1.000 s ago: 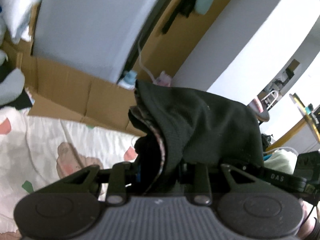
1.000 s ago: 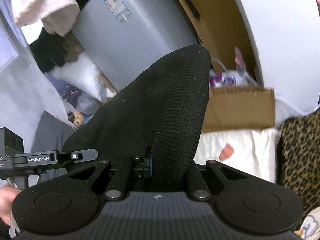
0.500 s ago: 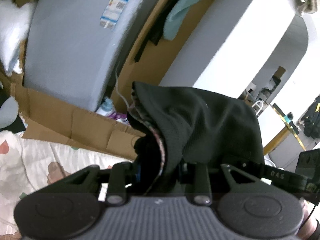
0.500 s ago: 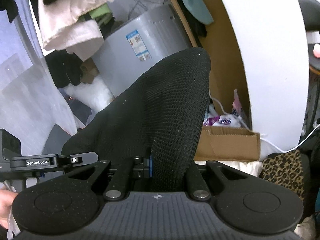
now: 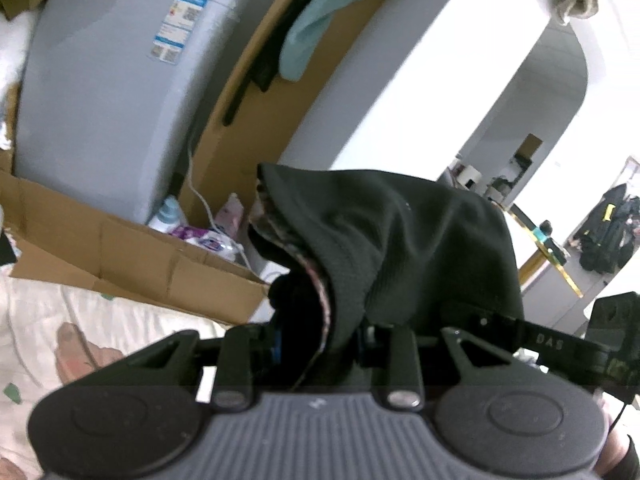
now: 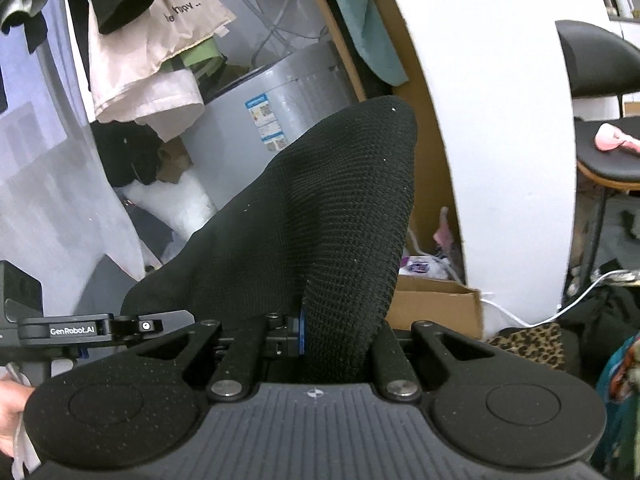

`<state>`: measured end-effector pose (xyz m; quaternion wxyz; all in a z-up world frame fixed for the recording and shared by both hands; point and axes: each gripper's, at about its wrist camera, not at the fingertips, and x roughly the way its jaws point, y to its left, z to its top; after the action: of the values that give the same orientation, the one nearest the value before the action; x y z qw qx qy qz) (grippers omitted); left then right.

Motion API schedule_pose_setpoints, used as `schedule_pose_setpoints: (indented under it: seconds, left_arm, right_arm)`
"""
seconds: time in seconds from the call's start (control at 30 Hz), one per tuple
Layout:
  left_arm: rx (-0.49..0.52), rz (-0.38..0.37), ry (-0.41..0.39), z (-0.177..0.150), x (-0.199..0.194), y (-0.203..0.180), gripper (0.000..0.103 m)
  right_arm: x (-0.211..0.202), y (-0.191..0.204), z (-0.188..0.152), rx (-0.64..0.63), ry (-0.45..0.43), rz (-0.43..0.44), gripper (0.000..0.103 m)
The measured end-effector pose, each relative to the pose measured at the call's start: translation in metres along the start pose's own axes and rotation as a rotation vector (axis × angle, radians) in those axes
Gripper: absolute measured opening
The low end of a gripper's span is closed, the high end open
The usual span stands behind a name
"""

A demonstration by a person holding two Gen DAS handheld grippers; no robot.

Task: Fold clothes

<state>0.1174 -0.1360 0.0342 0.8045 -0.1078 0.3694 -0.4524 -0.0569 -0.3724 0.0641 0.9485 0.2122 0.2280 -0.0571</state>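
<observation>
Two wrist cameras, each looking forward along its own gripper, lens very close to the black cloth.

Left view (image 5: 320,344) faces a grey appliance (image 5: 104,92) far left and a white wall (image 5: 420,80). Right view (image 6: 332,344) faces the same appliance (image 6: 280,120), wall (image 6: 480,120) and cardboard box (image 6: 436,304). The black garment (image 5: 400,248) (image 6: 320,232) fills each near field.

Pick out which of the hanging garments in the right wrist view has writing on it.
The pale pink garment at upper left: it carries dark lettering, unlike the plain teal one.
</observation>
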Motion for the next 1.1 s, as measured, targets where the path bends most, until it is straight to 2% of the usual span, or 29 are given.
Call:
schedule_pose_setpoints:
  seconds: [0.23, 0.83, 1.1]
  left_arm:
    - [-0.005, -0.068, 0.036, -0.021, 0.041, 0.001, 0.033]
    - [0.078, -0.202, 0.123, -0.080, 0.163, -0.005, 0.033]
    - [0.038, -0.278, 0.132, -0.119, 0.228, 0.002, 0.033]
  right_arm:
    - [-0.006, -0.026, -0.020, -0.043, -0.004, -0.081, 0.009]
    - [0.006, -0.139, -0.074, 0.038, 0.008, -0.241, 0.010]
    - [0.021, -0.194, -0.102, 0.054, 0.008, -0.333, 0.009]
